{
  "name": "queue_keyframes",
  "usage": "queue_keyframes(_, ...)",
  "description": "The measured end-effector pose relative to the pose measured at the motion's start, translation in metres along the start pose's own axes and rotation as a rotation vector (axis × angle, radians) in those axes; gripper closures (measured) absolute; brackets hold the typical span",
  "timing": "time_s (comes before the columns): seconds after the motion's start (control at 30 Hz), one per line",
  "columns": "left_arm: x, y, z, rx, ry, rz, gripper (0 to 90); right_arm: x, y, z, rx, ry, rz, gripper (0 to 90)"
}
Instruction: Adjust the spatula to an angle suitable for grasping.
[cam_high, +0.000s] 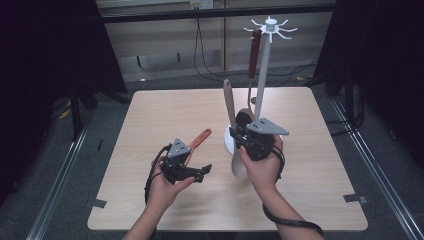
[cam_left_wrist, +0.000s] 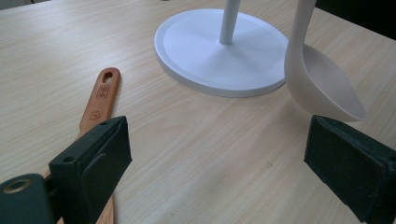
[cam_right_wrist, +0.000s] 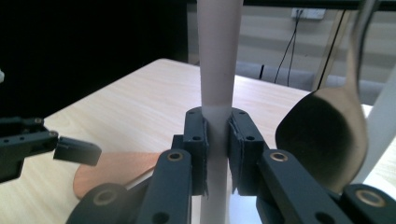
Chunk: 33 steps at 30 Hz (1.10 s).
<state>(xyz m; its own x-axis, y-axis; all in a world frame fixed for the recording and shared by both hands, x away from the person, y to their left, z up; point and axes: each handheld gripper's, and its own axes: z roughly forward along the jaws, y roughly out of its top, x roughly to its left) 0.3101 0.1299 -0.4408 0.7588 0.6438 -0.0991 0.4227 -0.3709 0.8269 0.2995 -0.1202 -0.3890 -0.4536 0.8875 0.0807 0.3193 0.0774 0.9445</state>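
- Right gripper (cam_right_wrist: 217, 140) clamped on the pale ladle (cam_high: 234, 131) at its handle, beside the white rack (cam_high: 263, 75).
- Left gripper (cam_left_wrist: 224, 154) open, empty, low over the surface (cam_high: 150, 120) by the orange spatula (cam_left_wrist: 100, 100).
- Ladle near upright: handle up, bowl down, just above the surface.
- Risks: slipping in the narrow grip; knocking the hanging wooden spoon (cam_right_wrist: 327, 135); tipping the rack.

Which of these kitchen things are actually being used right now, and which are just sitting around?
In use:
- pale ladle, clamped in the right tool
- white hanging stand, probably where it goes

Lying about:
- orange spatula flat on the table
- hanging red-handled spoon
- left tool, open, idle
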Motion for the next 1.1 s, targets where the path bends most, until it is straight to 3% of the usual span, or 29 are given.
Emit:
queue_keyframes(0.57,0.0,0.0,0.001,0.004,0.003,0.002,6.9,-0.002,0.002,-0.012,-0.104,-0.013,-0.005,79.5)
queue_keyframes(0.67,0.0,0.0,0.0,0.005,0.006,0.016,6.9,-0.002,0.002,-0.014,-0.124,-0.021,-0.013,79.5)
queue_keyframes(0.87,-0.001,0.0,0.001,0.002,-0.001,0.003,6.9,-0.001,0.002,-0.019,-0.179,-0.044,-0.019,79.5)
queue_keyframes(1.1,-0.001,0.0,0.0,0.006,0.003,0.004,6.9,-0.003,0.006,-0.024,-0.207,-0.074,-0.036,79.5)
